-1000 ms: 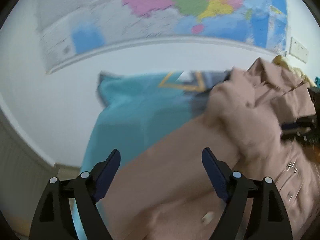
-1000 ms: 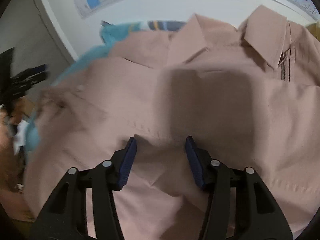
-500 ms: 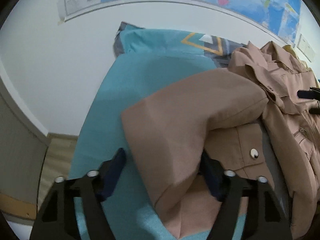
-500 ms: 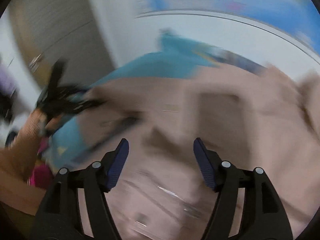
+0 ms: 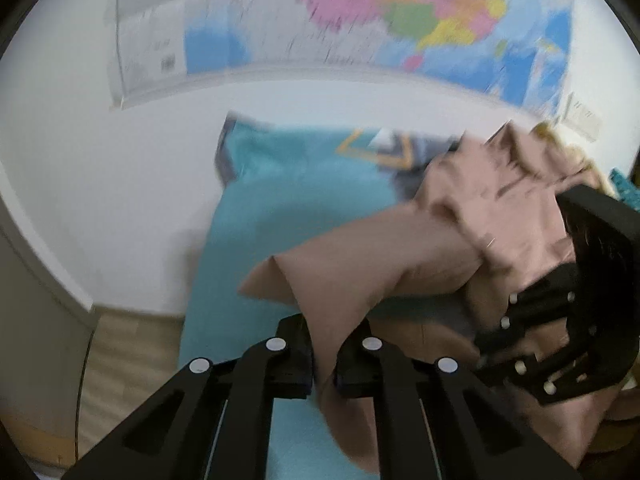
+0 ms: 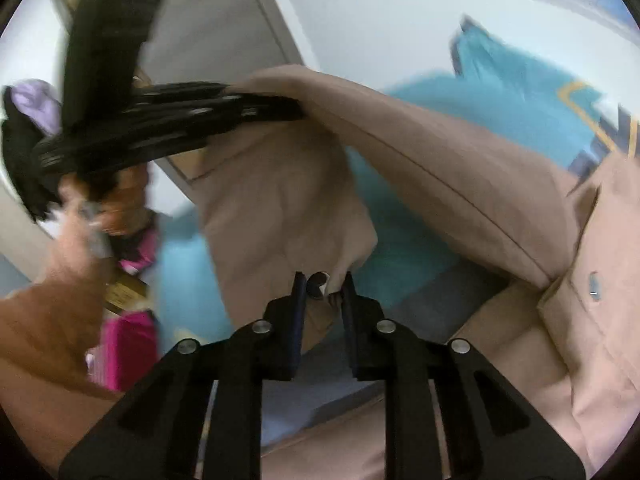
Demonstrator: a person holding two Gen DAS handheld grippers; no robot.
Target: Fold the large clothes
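1. Our left gripper (image 5: 323, 354): jaws just closed, clamped on a fold of the tan shirt (image 5: 400, 264).
2. Our right gripper (image 6: 324, 292): jaws just closed, pinching shirt fabric near a button (image 6: 319, 283).
3. Shirt hangs lifted between both, over the teal bed cover (image 5: 288, 200); far side bunched, probably collar, blurred.
4. Wall map (image 5: 360, 20) behind.

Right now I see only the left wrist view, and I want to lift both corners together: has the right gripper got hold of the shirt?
Observer: Yes. The right gripper has just closed on a fold of the beige shirt, pads pressing the cloth.
Operator: Anything else caught there?
Observer: A button shows between its fingertips.
Operator: And my left gripper from that side?
Observer: Also just closed on cloth, it holds the shirt's edge raised above the teal sheet.
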